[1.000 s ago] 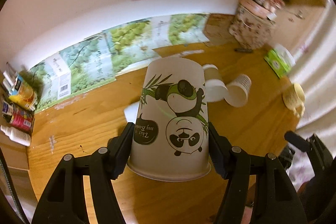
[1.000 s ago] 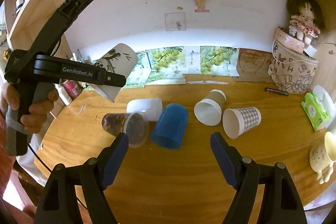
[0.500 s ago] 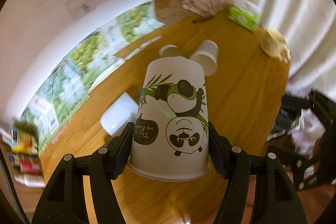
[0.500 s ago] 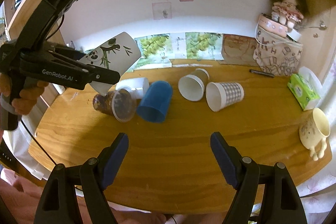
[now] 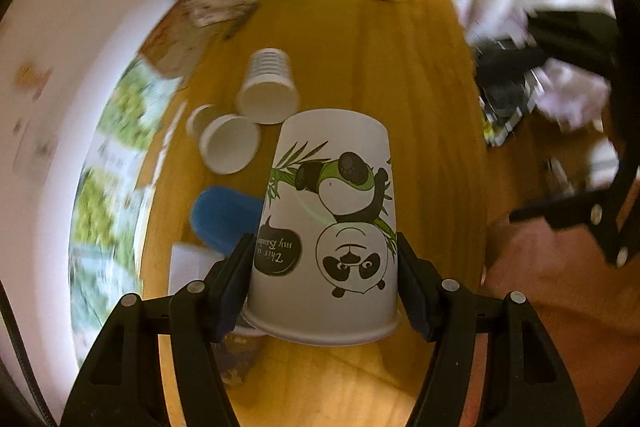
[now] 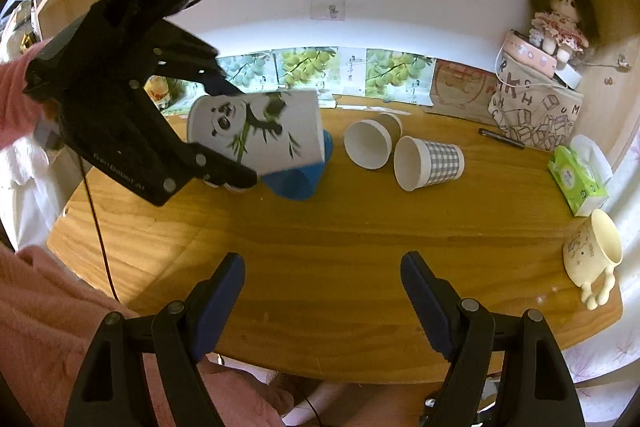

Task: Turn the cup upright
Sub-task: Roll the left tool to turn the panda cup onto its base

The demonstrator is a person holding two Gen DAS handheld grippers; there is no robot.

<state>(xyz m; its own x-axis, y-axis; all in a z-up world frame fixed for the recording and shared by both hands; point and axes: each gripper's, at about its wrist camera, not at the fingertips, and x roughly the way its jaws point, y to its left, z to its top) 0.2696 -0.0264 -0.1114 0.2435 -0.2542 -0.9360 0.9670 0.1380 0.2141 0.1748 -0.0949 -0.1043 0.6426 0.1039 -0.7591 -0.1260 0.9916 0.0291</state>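
My left gripper is shut on a white paper cup with a panda print, gripping it near its rim. In the right wrist view the panda cup hangs in the air above the wooden table, lying roughly on its side with its rim toward the left, and the left gripper clamps it. My right gripper is open and empty, low over the table's front edge.
Several cups lie on their sides: a blue one, a white-brown one, a checked one, and a dark one under the left gripper. A cream mug, a green tissue pack and a patterned bag stand at the right.
The left gripper has swung and rolled with the panda cup, turning it from tilted rim-down to roughly sideways and carrying it right, over the blue cup. The right gripper has barely moved.
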